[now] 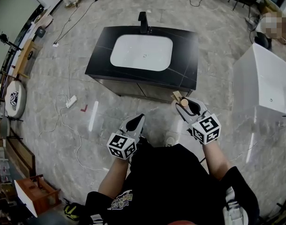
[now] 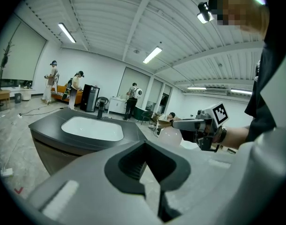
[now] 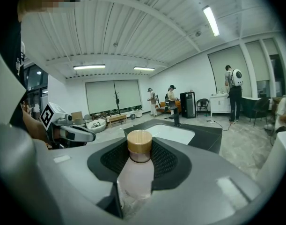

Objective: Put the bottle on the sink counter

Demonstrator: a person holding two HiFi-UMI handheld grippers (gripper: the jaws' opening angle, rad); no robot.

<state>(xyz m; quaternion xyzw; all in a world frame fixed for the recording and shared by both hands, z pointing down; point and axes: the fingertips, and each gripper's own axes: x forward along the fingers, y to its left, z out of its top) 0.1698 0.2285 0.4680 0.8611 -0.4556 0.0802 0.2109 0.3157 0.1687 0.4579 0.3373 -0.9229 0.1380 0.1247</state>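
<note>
The bottle point(image 3: 135, 175) is pale pink with a round wooden cap. My right gripper point(image 3: 139, 165) is shut on its body, and the cap points away from me. In the head view the right gripper point(image 1: 186, 102) holds the bottle point(image 1: 184, 103) in the air just in front of the black sink counter point(image 1: 186, 55), near its front right corner. The counter has a white basin point(image 1: 141, 52) and a dark faucet point(image 1: 143, 22). My left gripper point(image 1: 138, 119) is lower and to the left, shut with nothing in it point(image 2: 145, 142). The left gripper view shows the bottle point(image 2: 170, 137) beside the counter point(image 2: 44, 124).
A tall white tub point(image 1: 267, 76) stands to the right of the counter. Cables and a power strip point(image 1: 70, 101) lie on the marble floor at left. A wooden crate point(image 1: 36, 194) sits at bottom left. Several people stand far behind the counter point(image 2: 76, 87).
</note>
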